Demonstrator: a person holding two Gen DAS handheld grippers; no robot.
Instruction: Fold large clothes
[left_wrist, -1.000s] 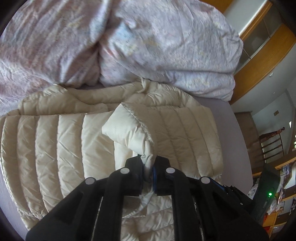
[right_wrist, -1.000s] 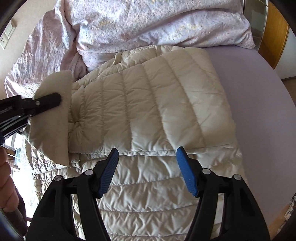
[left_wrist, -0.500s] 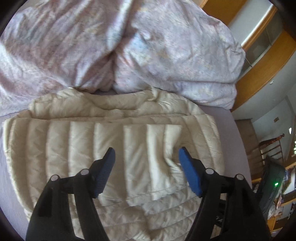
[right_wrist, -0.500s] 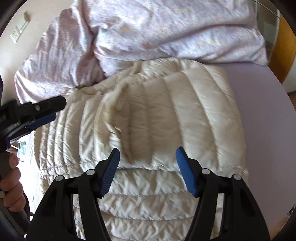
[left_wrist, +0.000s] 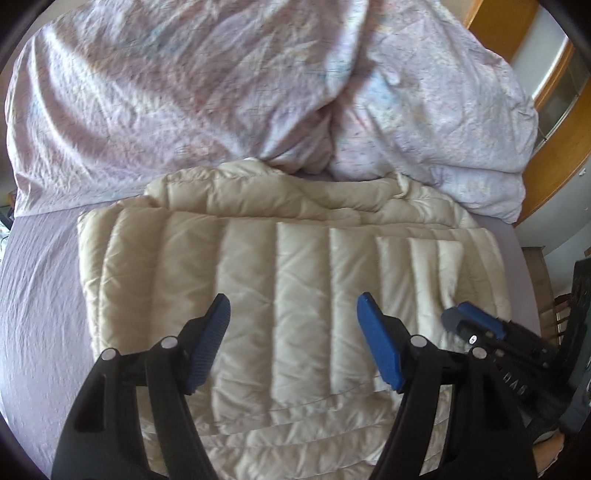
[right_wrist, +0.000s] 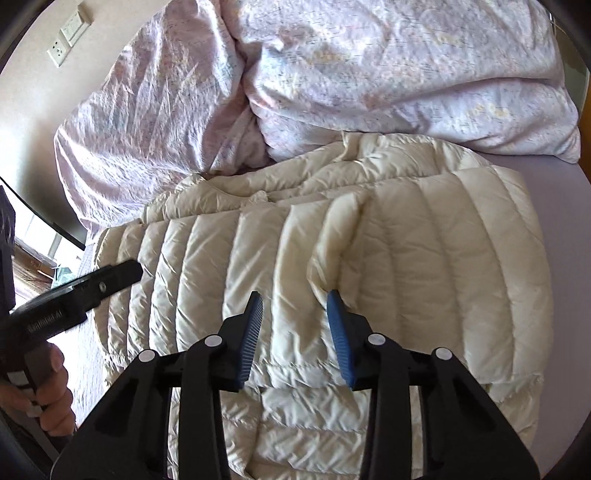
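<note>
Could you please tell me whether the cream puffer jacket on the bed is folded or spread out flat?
Folded: the jacket's upper quilted panel lies doubled over a lower layer with crosswise quilting.

Big crumpled duvet (left_wrist: 229, 96) with pale pink and blue flower print piled at far side of bed. Lilac sheet (left_wrist: 40, 295) covers bed, a little wrinkled. White wall sockets (right_wrist: 68, 33) on beige wall, top left in right wrist view. Wooden frame (left_wrist: 554, 147) with glass at right. Wooden chair (left_wrist: 557, 314) past bed edge.

Sunlit bed sheet (left_wrist: 40, 295), rumpled floral duvet (left_wrist: 184, 92), wall sockets (right_wrist: 68, 33)
</note>
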